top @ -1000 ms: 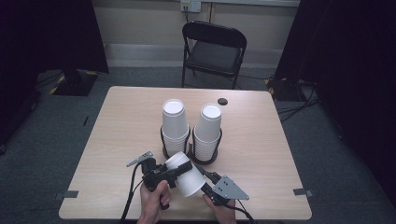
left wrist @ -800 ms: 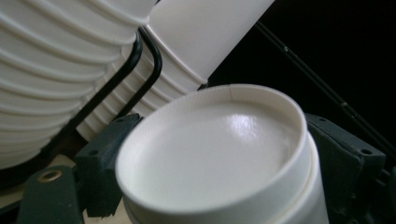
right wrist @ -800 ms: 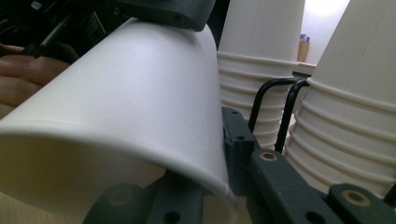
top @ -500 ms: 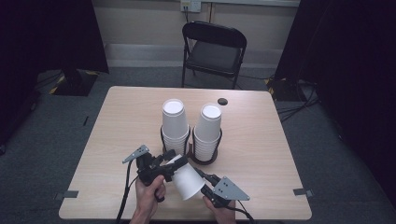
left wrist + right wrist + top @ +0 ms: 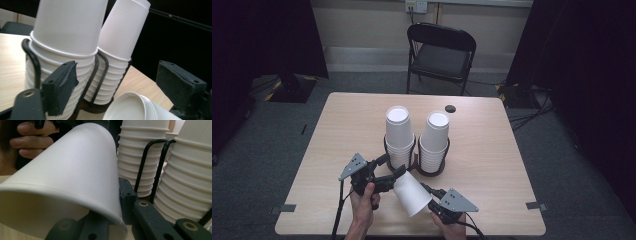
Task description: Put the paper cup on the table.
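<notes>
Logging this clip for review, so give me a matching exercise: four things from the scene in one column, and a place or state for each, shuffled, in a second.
Things
1. loose cup
2. left claw
3. folding chair
4. small dark disc

Places or states
A. on the floor beyond the table's far edge
B. lying on the tabletop near its far edge
C. open, jaws apart near the cup's narrow end
D. tipped on its side, rim gripped by the right claw

Pairs: 1-D, 2-C, 3-A, 4-B

Cup stacks in wire rack (image 5: 426,167) block mid-table just ahead (close to both hands); table (image 5: 512,165) sides bare.
</notes>
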Demonstrator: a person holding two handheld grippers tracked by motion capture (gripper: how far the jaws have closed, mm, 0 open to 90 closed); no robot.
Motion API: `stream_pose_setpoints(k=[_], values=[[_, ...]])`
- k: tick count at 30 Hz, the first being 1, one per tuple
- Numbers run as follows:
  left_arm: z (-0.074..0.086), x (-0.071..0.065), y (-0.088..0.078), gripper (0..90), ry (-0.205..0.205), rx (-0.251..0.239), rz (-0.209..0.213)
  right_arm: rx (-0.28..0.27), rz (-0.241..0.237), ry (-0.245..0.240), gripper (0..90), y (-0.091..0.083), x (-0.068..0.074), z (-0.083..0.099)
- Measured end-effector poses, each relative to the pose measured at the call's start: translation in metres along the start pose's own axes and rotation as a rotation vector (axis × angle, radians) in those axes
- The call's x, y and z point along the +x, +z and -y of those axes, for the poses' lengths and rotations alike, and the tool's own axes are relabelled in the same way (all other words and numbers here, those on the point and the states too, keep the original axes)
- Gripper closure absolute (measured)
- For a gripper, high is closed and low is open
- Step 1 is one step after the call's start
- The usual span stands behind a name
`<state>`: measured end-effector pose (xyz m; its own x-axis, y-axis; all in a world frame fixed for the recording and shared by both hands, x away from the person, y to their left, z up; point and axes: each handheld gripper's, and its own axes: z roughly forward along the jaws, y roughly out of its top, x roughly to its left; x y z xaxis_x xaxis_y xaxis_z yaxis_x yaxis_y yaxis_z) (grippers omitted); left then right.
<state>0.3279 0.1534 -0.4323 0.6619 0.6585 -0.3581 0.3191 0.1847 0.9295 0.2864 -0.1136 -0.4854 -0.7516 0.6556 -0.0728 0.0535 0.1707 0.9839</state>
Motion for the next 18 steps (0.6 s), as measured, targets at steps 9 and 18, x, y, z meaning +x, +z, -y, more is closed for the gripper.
stream_pose_setpoints(k=[9, 18], values=[[-0.002, 0.000, -0.007, 16.5, 0.142, 0.039, -0.034, 0.079, 0.026, 0.039, 86.0, -0.005, -0.005, 0.002], [-0.002, -0.006, -0.013, 15.5, 0.333, 0.077, -0.045, 0.131, 0.045, 0.094, 86.0, -0.016, -0.020, 0.000]])
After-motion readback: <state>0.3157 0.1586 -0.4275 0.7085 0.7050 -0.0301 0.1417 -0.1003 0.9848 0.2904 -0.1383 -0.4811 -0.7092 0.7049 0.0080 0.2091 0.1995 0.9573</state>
